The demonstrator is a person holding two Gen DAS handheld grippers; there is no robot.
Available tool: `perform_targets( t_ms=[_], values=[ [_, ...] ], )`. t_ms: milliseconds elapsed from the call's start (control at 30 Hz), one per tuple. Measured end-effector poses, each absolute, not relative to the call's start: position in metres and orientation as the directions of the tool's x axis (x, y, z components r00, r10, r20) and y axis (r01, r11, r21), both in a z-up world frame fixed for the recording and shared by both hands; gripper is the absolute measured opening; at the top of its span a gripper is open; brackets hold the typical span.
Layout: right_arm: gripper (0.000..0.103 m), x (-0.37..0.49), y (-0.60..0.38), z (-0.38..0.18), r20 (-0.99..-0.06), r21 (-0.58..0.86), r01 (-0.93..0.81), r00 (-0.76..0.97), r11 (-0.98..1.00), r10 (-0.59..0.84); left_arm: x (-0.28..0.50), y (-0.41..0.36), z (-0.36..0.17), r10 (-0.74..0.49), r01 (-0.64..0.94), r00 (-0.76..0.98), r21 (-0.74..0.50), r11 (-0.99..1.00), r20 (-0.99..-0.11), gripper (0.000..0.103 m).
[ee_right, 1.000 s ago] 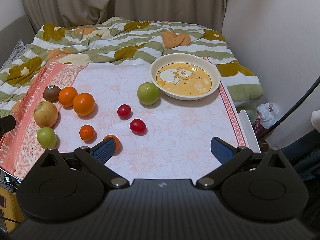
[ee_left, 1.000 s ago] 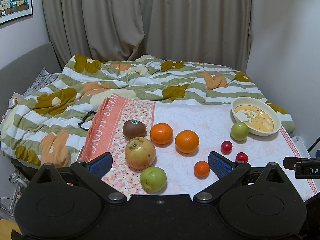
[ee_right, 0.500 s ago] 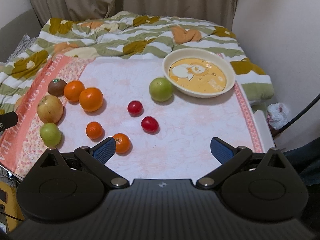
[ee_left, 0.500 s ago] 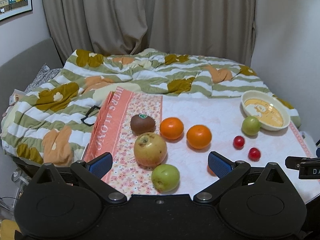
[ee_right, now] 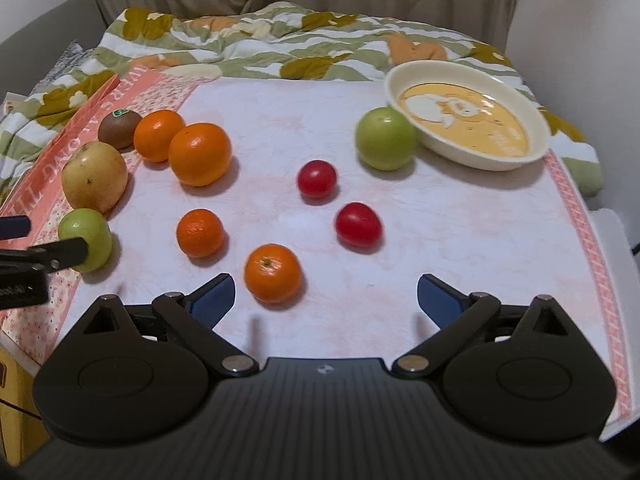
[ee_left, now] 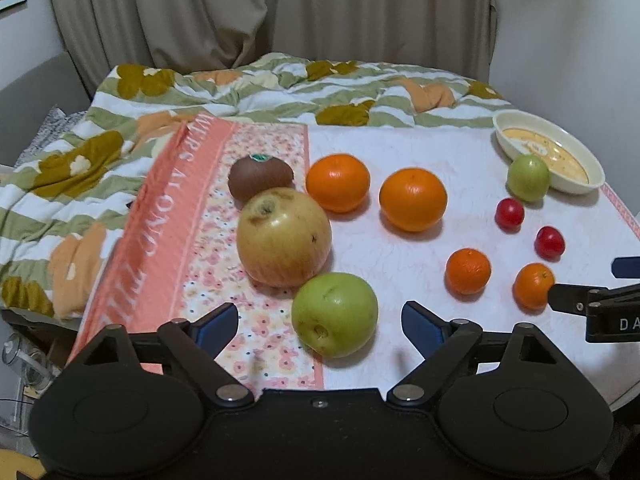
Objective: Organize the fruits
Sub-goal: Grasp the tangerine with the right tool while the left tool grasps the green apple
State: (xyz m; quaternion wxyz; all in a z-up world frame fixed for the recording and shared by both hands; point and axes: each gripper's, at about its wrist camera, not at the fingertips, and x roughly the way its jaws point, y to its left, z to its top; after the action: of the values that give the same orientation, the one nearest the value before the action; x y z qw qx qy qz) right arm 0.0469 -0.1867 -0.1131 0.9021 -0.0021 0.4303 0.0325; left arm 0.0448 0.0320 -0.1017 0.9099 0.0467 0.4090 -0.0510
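Note:
Fruit lies loose on a floral cloth (ee_left: 400, 148). My left gripper (ee_left: 320, 326) is open, its jaws on either side of a green apple (ee_left: 334, 314). Behind that apple are a yellow apple (ee_left: 284, 236), a kiwi (ee_left: 260, 178) and two oranges (ee_left: 412, 199). My right gripper (ee_right: 325, 298) is open, just short of a small mandarin (ee_right: 273, 273). Further off are another mandarin (ee_right: 200, 233), two red tomatoes (ee_right: 358, 225), a second green apple (ee_right: 386, 138) and a cream bowl (ee_right: 520, 120), empty.
A striped flowered quilt (ee_left: 280, 88) covers the bed behind the cloth, with curtains beyond. The cloth's right edge (ee_right: 592, 256) drops off near the wall. The right gripper's finger (ee_left: 576, 304) shows at the right of the left wrist view.
Both grippers have moved forward and down toward the fruit. The green apple now sits between the left jaws and the near mandarin lies close in front of the right gripper.

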Motion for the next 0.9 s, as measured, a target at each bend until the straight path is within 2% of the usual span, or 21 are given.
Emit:
perform_targets(
  t_ms=[67,167,233,300,467,633,700,733,900],
  values=[
    [0.103,0.051,-0.182,-0.118,-0.777,0.029,-0.070,0.626,0.997,0.066,0.049,0.032,-0.107,-0.058,0.140,0.656,0.046,0.989,-0.752,0.089],
    [0.099,0.056,-0.177,-0.125,-0.782,0.035,-0.081,0.618,0.996,0.078,0.057,0.032,-0.114,-0.068,0.152,0.646,0.041,0.987,-0.761,0.073],
    [0.095,0.058,-0.175,-0.128,-0.785,0.039,-0.088,0.614,0.995,0.085,0.060,0.032,-0.117,-0.084,0.161,0.639,0.026,0.987,-0.765,0.070],
    [0.091,0.059,-0.174,-0.130,-0.788,0.043,-0.092,0.610,0.995,0.090,0.063,0.031,-0.120,-0.098,0.173,0.633,0.017,0.985,-0.768,0.059],
    [0.078,0.062,-0.171,-0.134,-0.793,0.054,-0.102,0.601,0.993,0.105,0.063,0.030,-0.121,-0.103,0.186,0.638,0.022,0.982,-0.763,0.059],
    [0.072,0.064,-0.169,-0.135,-0.791,0.056,-0.108,0.602,0.993,0.110,0.062,0.031,-0.121,-0.104,0.181,0.638,0.017,0.983,-0.763,0.058],
    [0.062,0.065,-0.168,-0.135,-0.790,0.055,-0.112,0.602,0.992,0.112,0.061,0.030,-0.121,-0.102,0.178,0.637,0.018,0.984,-0.764,0.058],
    [0.052,0.065,-0.168,-0.135,-0.789,0.060,-0.120,0.602,0.991,0.121,0.061,0.031,-0.120,-0.101,0.177,0.637,0.017,0.984,-0.764,0.058],
    [0.052,0.062,-0.170,-0.129,-0.781,0.073,-0.125,0.610,0.990,0.135,0.056,0.030,-0.114,-0.102,0.171,0.640,0.012,0.985,-0.762,0.058]
  ],
)
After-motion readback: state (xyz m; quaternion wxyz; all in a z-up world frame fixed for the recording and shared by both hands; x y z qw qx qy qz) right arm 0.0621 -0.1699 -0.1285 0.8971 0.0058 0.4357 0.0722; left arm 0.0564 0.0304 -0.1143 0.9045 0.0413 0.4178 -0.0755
